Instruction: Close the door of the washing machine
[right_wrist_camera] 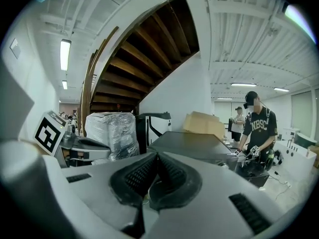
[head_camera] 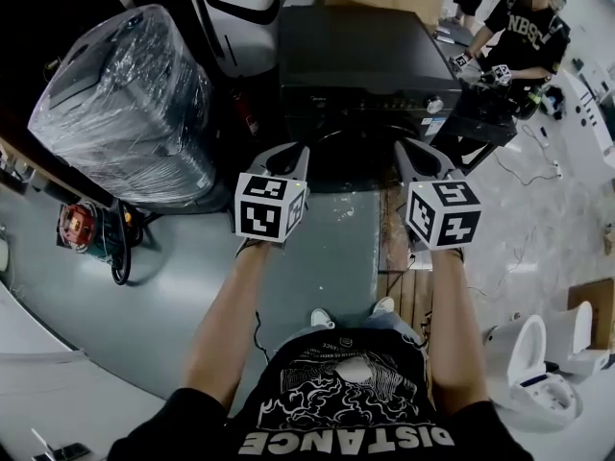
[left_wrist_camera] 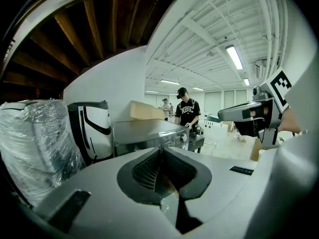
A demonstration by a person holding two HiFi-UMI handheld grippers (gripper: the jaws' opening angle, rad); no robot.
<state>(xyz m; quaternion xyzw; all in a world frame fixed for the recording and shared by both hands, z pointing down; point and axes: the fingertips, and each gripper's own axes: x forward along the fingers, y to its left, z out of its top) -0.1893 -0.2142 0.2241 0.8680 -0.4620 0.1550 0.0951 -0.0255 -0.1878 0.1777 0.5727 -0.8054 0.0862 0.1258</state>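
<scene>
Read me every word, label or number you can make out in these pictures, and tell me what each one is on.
"DISTANCE": the camera wearer's T-shirt, upside down in the head view.
"NBSC": the black T-shirt of a person standing past the washing machine.
Control panel of the washing machine: print too small to read.

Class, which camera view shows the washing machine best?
The head view: the washing machine shows from above, with its top and control strip. Both gripper views catch only its top and front edge, nearly level.
</scene>
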